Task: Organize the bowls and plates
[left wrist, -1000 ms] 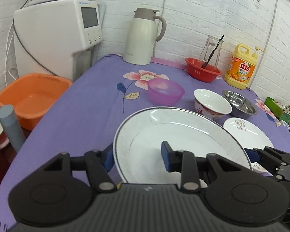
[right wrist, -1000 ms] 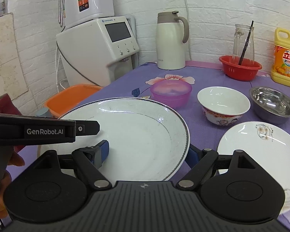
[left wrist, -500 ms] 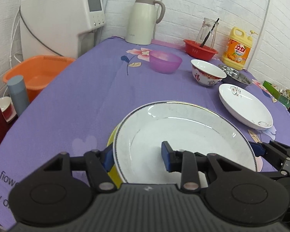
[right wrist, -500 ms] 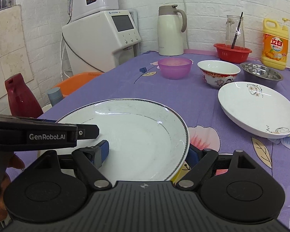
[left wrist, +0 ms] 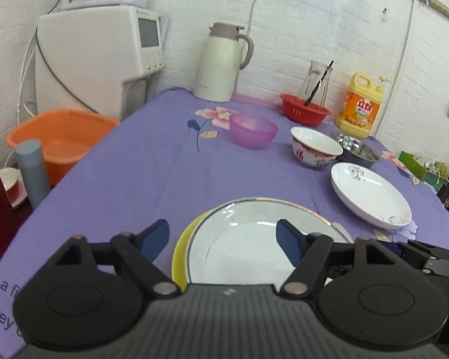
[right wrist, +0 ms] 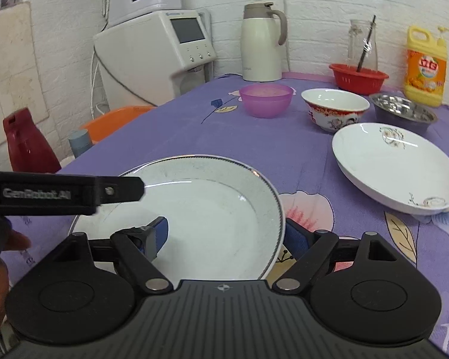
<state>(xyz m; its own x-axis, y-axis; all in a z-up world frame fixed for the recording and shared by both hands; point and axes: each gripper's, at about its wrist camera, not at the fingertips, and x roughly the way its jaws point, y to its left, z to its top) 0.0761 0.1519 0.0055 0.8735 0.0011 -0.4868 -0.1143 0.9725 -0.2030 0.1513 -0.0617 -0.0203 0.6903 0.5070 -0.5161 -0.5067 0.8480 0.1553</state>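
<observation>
Close under my two grippers, at the near edge of the purple tablecloth (left wrist: pixel 152 179), the grey-rimmed white plate (left wrist: pixel 254 239) lies on top of a yellow plate (left wrist: pixel 181 248), whose edge peeks out on its left side. My left gripper (left wrist: pixel 223 239) is opening: its blue pads stand clear of the rim, one out over the cloth to the left, the other above the plate's well, so the rim lies between them but nothing is gripped. My right gripper (right wrist: pixel 224 236) straddles the plate's right edge, one pad inside the well and one outside the rim; the pads look close against the rim, yet I cannot tell whether they press on it. I judge this plate as good as placed, and the next piece to stack is the flower-patterned white plate (right wrist: pixel 395 167), which lies ahead and to the right of both grippers, well apart from the stack. From the right gripper it is the shorter reach, and its near rim faces that hand. Beyond it stand the red-patterned bowl (right wrist: pixel 335 107), the steel bowl (right wrist: pixel 404 112) and the purple bowl (right wrist: pixel 266 98), strung across the table, none nested yet.
</observation>
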